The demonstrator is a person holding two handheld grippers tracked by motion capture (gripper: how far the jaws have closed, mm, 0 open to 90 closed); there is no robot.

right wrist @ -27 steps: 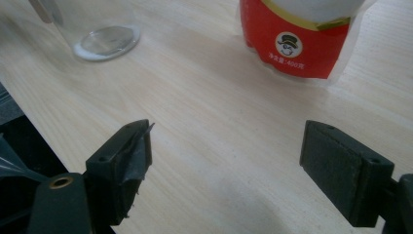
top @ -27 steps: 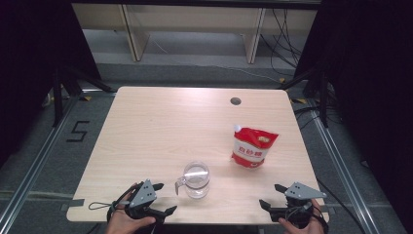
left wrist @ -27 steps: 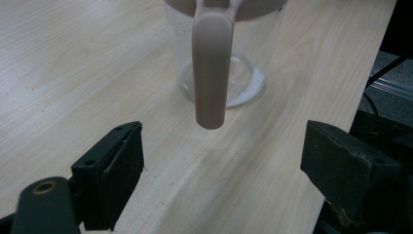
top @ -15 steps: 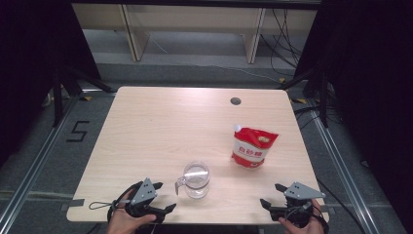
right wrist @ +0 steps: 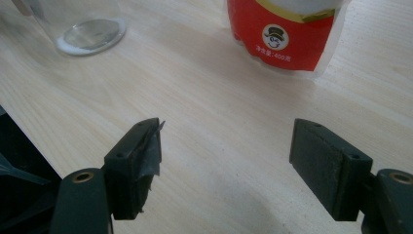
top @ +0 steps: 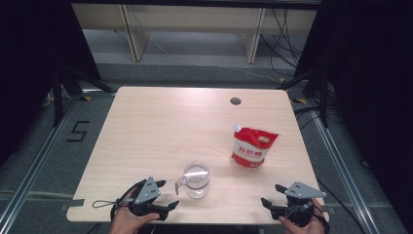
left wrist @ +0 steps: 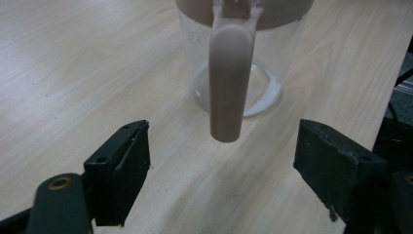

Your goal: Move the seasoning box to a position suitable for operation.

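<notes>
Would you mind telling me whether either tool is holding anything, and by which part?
Nothing is held: the left tool and the right tool are both open, with only table between their jaws.

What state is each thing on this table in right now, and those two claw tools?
Clear jug: upright, seems empty, handle toward the left gripper, untouched.
Red pouch: standing upright, cap on top, untouched.
Left gripper: jaws open, holding nothing, aimed at the jug's handle.
Right gripper: jaws open, holding nothing.
</notes>
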